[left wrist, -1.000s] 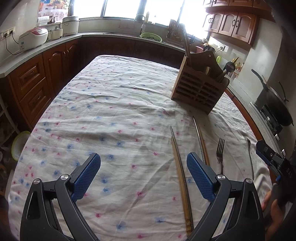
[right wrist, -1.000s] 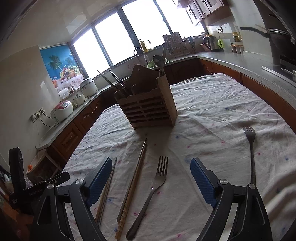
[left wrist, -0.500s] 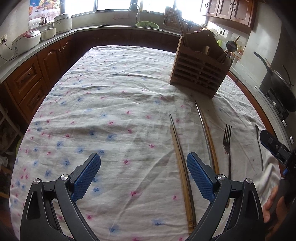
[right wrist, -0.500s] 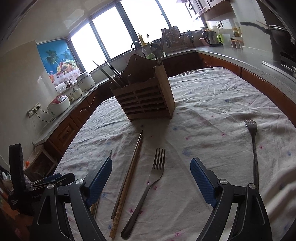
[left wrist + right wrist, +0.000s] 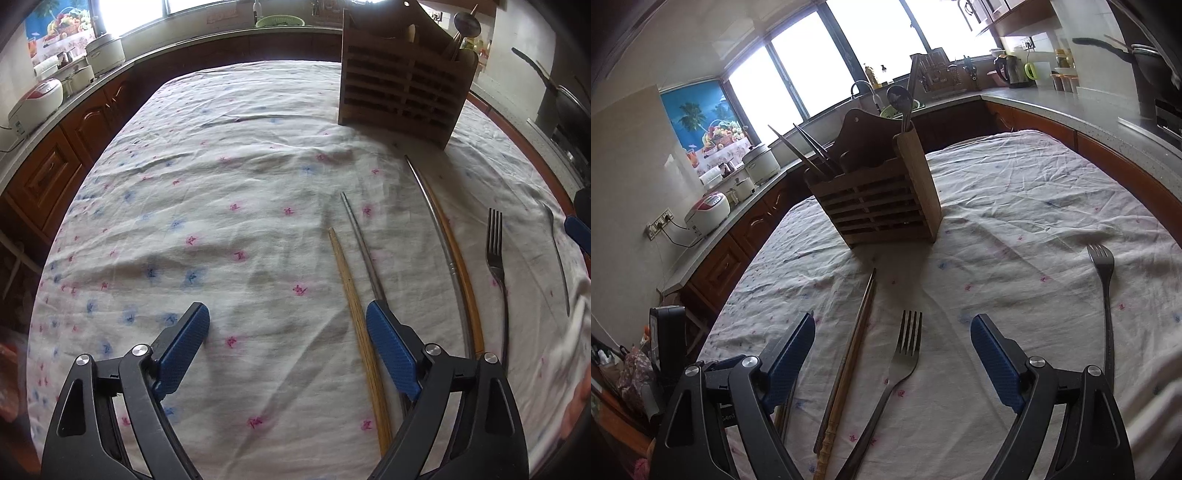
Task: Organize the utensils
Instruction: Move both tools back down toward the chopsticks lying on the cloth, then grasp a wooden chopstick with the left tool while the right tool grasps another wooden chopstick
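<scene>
A slatted wooden utensil holder (image 5: pixel 404 86) stands on the flowered tablecloth, also in the right wrist view (image 5: pixel 882 195), with chopsticks and a spoon in it. Loose on the cloth lie a wooden chopstick (image 5: pixel 360 325), a metal chopstick (image 5: pixel 360 243), another metal and wooden pair (image 5: pixel 448 258), a fork (image 5: pixel 496 266) and a second fork (image 5: pixel 557 251). My left gripper (image 5: pixel 288 332) is open low over the cloth; the wooden chopstick lies just inside its right finger. My right gripper (image 5: pixel 894 347) is open with a fork (image 5: pixel 903 354) between its fingers. The second fork (image 5: pixel 1106 288) lies to the right.
The table's tablecloth (image 5: pixel 221 184) is wrinkled. Wooden cabinets and a counter with rice cookers (image 5: pixel 37 96) run on the left. A stove with a wok (image 5: pixel 565 99) is at the right. A kettle and jars (image 5: pixel 1012 70) stand on the far counter.
My left gripper has moved forward and lower toward the chopsticks, and the holder is nearer. My right gripper has moved slightly forward over the fork. Both stay open.
</scene>
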Demonstrator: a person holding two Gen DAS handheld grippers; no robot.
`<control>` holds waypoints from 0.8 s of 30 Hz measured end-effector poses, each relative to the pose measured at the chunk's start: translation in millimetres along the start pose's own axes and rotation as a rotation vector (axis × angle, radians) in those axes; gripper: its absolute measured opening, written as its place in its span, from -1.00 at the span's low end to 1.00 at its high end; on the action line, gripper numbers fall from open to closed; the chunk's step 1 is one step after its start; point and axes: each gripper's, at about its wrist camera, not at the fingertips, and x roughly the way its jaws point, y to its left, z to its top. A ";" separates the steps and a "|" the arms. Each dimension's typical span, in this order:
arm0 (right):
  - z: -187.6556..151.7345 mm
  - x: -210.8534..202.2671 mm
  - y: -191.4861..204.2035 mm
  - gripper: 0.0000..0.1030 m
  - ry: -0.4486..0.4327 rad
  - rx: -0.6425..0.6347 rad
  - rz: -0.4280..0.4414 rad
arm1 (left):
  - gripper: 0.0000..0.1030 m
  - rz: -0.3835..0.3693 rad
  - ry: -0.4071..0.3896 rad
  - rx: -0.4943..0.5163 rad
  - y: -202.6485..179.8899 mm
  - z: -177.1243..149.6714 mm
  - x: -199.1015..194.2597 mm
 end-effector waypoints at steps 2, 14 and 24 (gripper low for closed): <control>3.4 3.9 3.0 0.71 0.004 -0.009 0.009 | 0.75 -0.013 0.010 -0.014 10.2 -4.1 -1.0; 9.6 89.8 38.0 -0.46 0.195 -0.144 -0.015 | 0.45 -0.061 0.011 -0.074 25.6 8.3 0.8; 13.6 131.1 44.3 -0.78 0.294 -0.222 -0.085 | 0.35 -0.038 0.001 -0.028 21.6 14.2 9.8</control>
